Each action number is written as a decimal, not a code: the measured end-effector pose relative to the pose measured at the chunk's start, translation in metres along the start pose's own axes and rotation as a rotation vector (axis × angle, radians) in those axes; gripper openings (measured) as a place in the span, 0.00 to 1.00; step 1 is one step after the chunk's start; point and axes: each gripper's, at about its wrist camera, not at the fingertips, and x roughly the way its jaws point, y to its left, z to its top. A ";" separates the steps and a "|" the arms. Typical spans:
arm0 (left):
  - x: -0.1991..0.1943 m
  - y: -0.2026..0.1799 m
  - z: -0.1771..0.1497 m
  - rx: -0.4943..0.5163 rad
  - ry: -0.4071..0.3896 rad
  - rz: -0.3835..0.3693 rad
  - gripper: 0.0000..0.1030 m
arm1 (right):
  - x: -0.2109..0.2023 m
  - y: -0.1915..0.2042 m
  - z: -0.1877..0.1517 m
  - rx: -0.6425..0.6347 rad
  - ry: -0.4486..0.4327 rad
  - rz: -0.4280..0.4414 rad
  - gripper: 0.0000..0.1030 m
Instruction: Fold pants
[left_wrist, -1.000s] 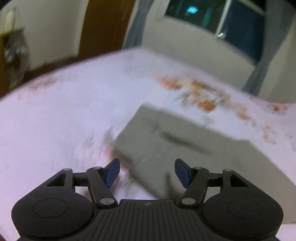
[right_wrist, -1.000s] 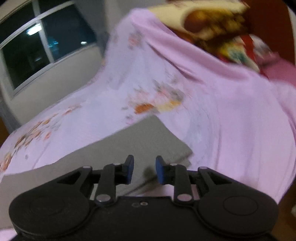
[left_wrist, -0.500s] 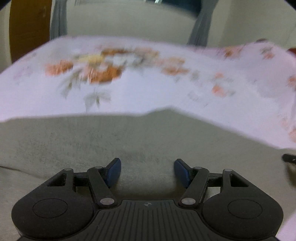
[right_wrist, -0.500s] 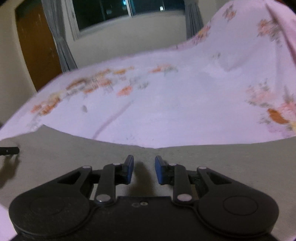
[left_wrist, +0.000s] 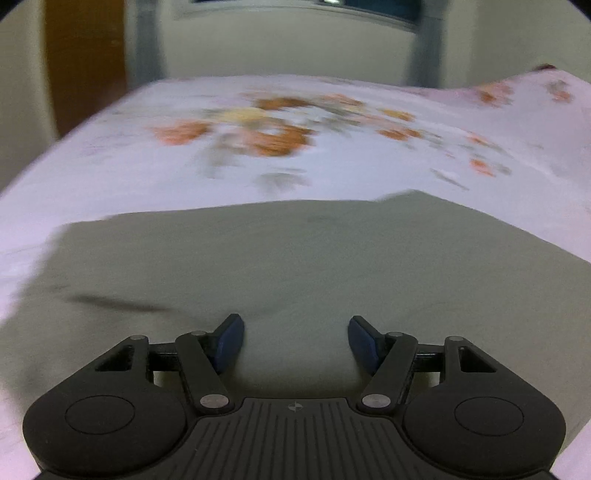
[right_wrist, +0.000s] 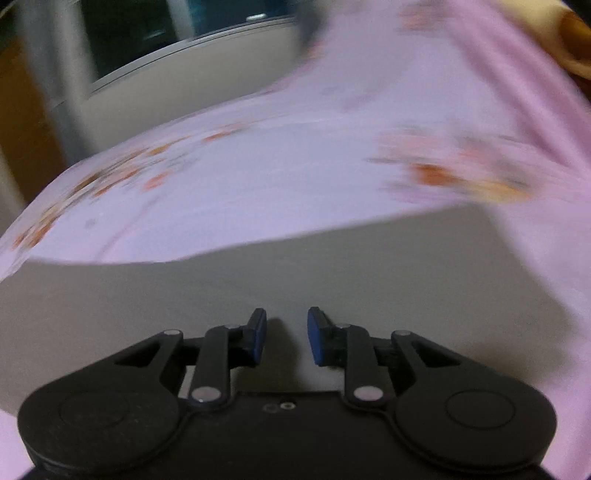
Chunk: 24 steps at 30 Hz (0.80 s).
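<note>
The flat grey fabric pants (left_wrist: 314, 266) lie spread on the pale pink flower-printed bedsheet (left_wrist: 258, 155), which stretches out beyond their far edge and to both sides. The black two-finger left gripper (left_wrist: 295, 341) sits over the near part of the pants, its jaws wide apart with cloth showing between them. In the right wrist view the pants (right_wrist: 295, 280) again lie in front of the sheet (right_wrist: 258, 184), and the black two-finger right gripper (right_wrist: 283, 338) is above their near part, jaws slightly apart. Behind the bed stands a cream wall (left_wrist: 288, 48) with a dark window (right_wrist: 155, 33) above it.
</note>
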 end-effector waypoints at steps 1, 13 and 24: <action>-0.011 0.012 -0.003 -0.020 -0.023 0.020 0.63 | -0.015 -0.018 -0.001 0.059 -0.034 -0.008 0.31; -0.074 0.106 -0.035 -0.291 -0.159 0.007 0.63 | -0.042 -0.119 -0.021 0.553 -0.072 0.151 0.32; -0.088 0.148 -0.056 -0.533 -0.190 0.033 0.63 | -0.034 -0.111 -0.029 0.595 -0.010 0.152 0.32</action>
